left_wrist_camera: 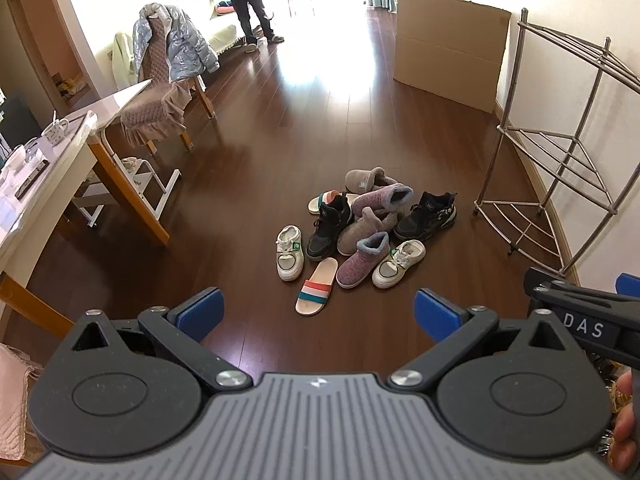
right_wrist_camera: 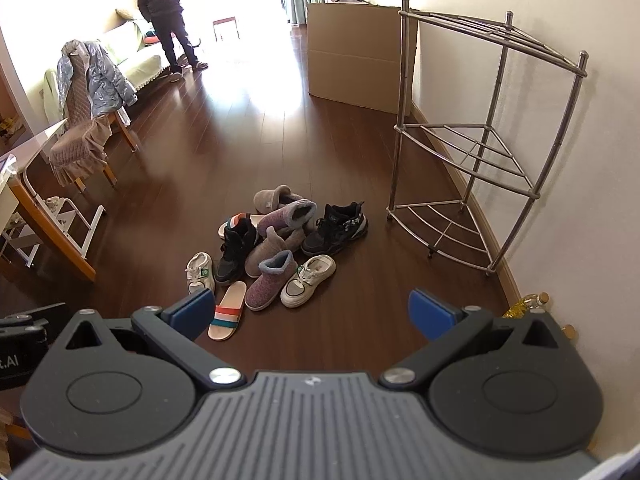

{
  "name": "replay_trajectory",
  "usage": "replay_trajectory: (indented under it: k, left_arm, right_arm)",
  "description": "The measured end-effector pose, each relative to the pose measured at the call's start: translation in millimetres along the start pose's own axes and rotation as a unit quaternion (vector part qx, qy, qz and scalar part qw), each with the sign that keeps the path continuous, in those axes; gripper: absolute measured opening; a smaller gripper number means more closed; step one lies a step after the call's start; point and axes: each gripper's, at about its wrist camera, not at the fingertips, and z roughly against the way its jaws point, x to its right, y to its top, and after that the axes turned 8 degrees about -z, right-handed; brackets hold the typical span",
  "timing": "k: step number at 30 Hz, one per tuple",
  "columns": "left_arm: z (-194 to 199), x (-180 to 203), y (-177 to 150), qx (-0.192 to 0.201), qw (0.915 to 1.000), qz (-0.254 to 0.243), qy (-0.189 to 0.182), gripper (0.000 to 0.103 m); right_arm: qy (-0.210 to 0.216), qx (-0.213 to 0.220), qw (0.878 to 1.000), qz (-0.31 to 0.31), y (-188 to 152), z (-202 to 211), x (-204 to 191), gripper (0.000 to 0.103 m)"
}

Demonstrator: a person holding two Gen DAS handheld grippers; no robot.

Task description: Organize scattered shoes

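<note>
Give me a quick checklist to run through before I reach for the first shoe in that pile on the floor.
1. Left gripper open and holding nothing: ok.
2. Right gripper open and holding nothing: ok.
3. Striped slide sandal lies nearest, apart from the pile, nothing resting on it: ok.
4. Metal corner rack upright, all shelves bare: ok.
5. Floor between pile and rack free of obstacles: ok.
6. Every shoe has its mate: cannot tell, the pile overlaps; the second striped slide is partly buried under a black sneaker.
</note>
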Motion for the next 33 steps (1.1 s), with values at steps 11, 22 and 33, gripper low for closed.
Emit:
replay_trajectory:
  k: [11,22,33]
  left_arm:
    - [6,7,-4,0.001,1.0000,-0.002,-0.001,0.102]
    - [-3,10,3,-0.002,1.0000,0.005,-0.006,0.102]
    - [-19,31,18,-0.007,0.9999,0.012,-0.001,0.102]
  right_arm:
    - [-0.003,-0.004,1.000,0.007,-4,9,-2,0.102]
    - [-0.006,-0.009,1.000,0.009,17,4,-2,0.102]
    - [-0.002,-0.011,1.000,0.008,30,-17,27,0.102]
